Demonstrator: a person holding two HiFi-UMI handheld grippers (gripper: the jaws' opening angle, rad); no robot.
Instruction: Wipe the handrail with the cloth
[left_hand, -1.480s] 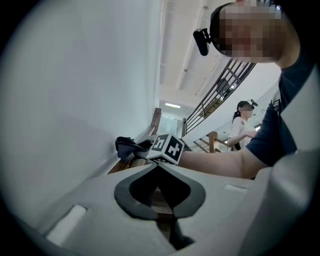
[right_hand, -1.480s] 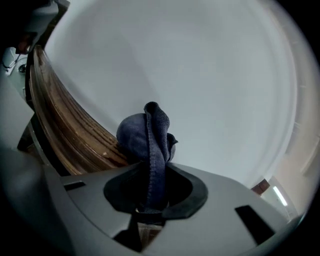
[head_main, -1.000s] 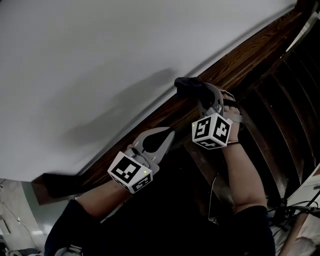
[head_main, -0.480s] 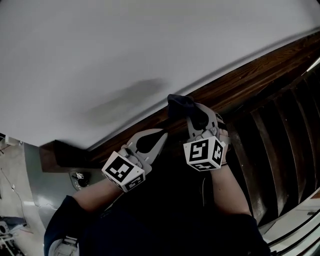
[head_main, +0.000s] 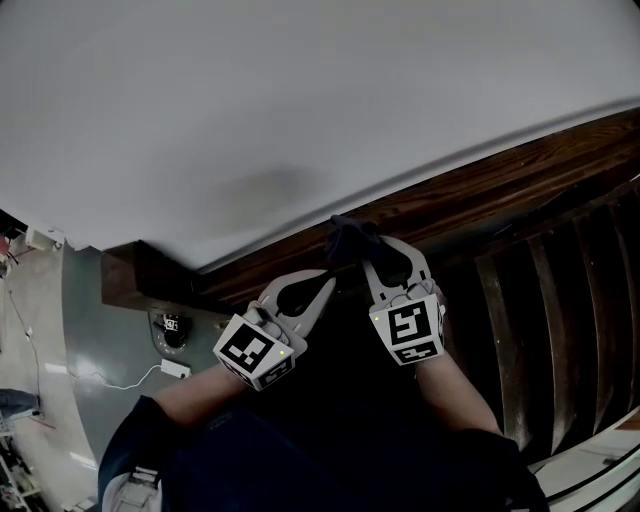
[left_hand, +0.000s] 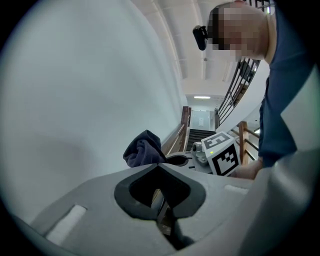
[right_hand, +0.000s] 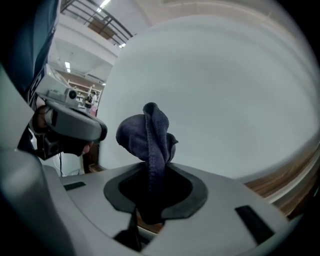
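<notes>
A dark wooden handrail (head_main: 500, 185) runs from lower left to upper right under a white wall. A dark blue cloth (head_main: 348, 240) rests bunched on the rail, and my right gripper (head_main: 368, 252) is shut on it. In the right gripper view the cloth (right_hand: 149, 134) sticks up from between the closed jaws of the right gripper (right_hand: 152, 169), with rail wood (right_hand: 287, 180) at the lower right. My left gripper (head_main: 327, 284) sits just left of the right one, shut and empty, against the rail. The left gripper view shows its tips (left_hand: 159, 166) meeting, the cloth (left_hand: 143, 149) just beyond.
The rail ends in a dark block (head_main: 130, 278) at lower left. Below it is a grey wall with a small socket (head_main: 166, 328) and a white cable (head_main: 120, 382). Dark balusters (head_main: 560, 320) fill the right side. The white wall (head_main: 300, 100) fills the top.
Both grippers and the cloth have slid down the rail toward its lower-left end. The rail's end block and the grey wall have come into view.
</notes>
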